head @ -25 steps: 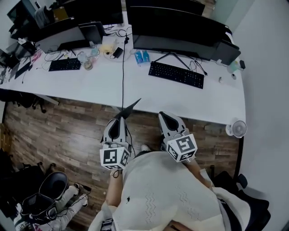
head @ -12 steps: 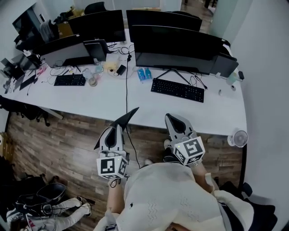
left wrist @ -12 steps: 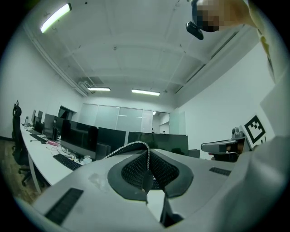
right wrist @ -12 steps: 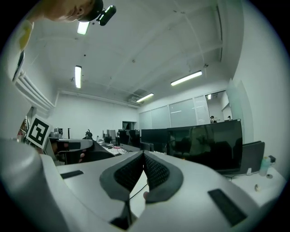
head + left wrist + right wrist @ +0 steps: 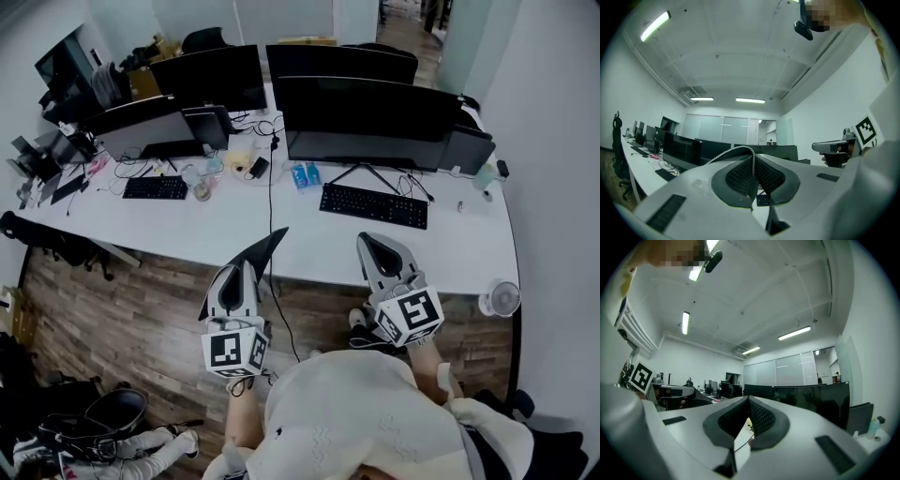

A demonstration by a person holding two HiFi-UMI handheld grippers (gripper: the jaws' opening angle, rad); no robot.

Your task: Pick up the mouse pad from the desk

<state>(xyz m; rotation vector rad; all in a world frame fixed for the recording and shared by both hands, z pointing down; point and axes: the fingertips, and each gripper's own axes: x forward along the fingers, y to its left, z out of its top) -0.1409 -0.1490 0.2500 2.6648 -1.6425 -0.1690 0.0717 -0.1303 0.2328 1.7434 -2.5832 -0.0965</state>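
The mouse pad (image 5: 259, 250) is a thin dark sheet that sticks up and to the right out of my left gripper (image 5: 246, 268), off the desk and in front of its near edge. In the left gripper view its stitched edge (image 5: 736, 151) curves over the closed jaws, which are shut on it. My right gripper (image 5: 371, 242) hovers beside it over the near edge of the white desk (image 5: 459, 262). Its jaws meet at the tips (image 5: 749, 399) with nothing between them. Both grippers point level toward the monitors.
On the desk stand wide dark monitors (image 5: 375, 108), a black keyboard (image 5: 373, 205), a second keyboard (image 5: 155, 187) at the left and small clutter. A black cable (image 5: 272, 211) runs across the desk and down to the floor. A small fan (image 5: 506, 298) and a chair (image 5: 103, 417) stand on the wooden floor.
Both grippers have risen together, the left one still gripping the mouse pad. The view has tilted up, so more of the far room shows.
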